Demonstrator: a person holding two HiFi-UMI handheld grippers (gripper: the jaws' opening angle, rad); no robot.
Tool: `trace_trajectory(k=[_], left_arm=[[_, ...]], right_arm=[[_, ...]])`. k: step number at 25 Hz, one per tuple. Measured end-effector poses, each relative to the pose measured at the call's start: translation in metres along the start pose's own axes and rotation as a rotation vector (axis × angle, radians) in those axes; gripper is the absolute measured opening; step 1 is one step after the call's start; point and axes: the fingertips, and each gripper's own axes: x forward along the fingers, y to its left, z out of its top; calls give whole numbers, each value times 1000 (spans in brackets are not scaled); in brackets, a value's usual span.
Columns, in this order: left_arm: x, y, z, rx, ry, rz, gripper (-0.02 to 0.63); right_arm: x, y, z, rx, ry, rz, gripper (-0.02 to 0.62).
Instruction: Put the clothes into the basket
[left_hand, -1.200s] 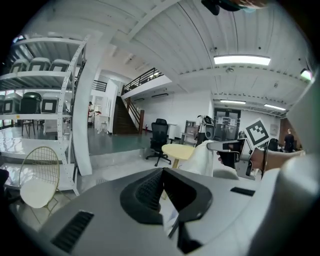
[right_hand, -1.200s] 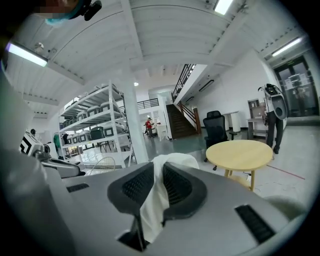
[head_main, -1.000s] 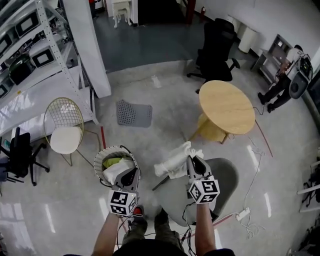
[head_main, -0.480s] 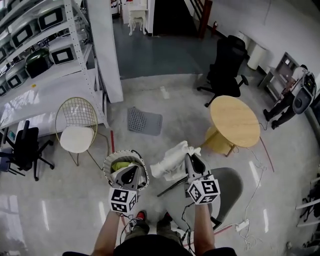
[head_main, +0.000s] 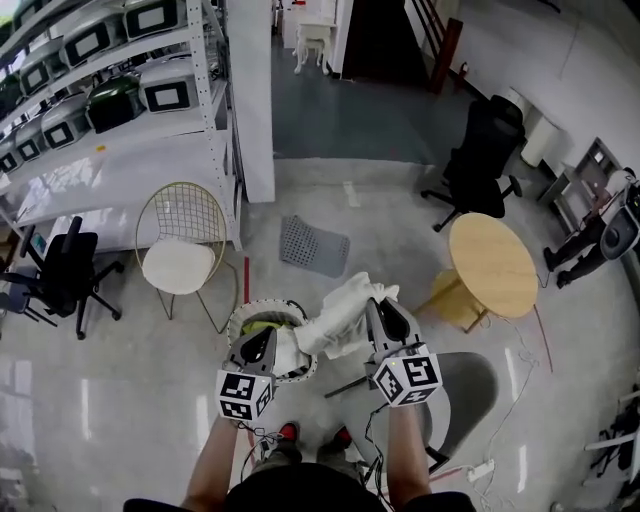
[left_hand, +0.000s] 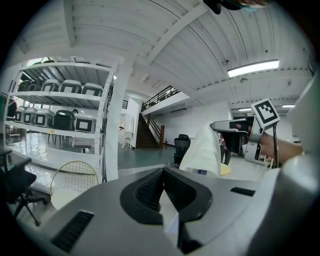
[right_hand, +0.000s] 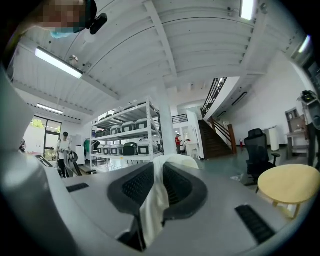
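Grippers two: left gripper (head_main: 267, 338), right gripper (head_main: 379, 306). White garment (head_main: 335, 315) one. Basket (head_main: 262, 304) one. Gold wire chair (head_main: 185, 245) one. Black office chairs two: left office chair (head_main: 60, 280), far office chair (head_main: 487, 150). Round wooden table (head_main: 492, 265) one. Grey floor mat (head_main: 313, 246) one. Shelving rack (head_main: 120, 160) one

White cloth between grey grippers, over a pale, glossy floor.
The garment (head_main: 338, 318) is plain white. The left gripper (head_main: 265, 342) and right gripper (head_main: 382, 312) are grey with black ribbed pads in the jaws, and their marker cubes (head_main: 407, 376) bear black-and-white squares. The basket (head_main: 240, 325) has a whitish rim flecked with dark marks, and a yellow-green cloth (head_main: 262, 325) lies inside. The floor (head_main: 120, 380) is light grey and shiny, turning dark blue-grey farther off. The round table (head_main: 493, 265) is light wood, the office chair (head_main: 487, 150) black, the wire chair (head_main: 180, 215) gold with a white seat, the mat (head_main: 314, 246) grey and dotted, the shelving (head_main: 215, 120) white.
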Motion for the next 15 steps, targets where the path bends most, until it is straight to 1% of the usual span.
trace_trajectory(k=[6,15], left_arm=[[-25,41,8,-3,-26,59,8],[-58,97,4,-9,-33,131,8]], right_arm=[[28,47,2,-12,-4,72,78],[67,107,-5,-18,-1,156,78]])
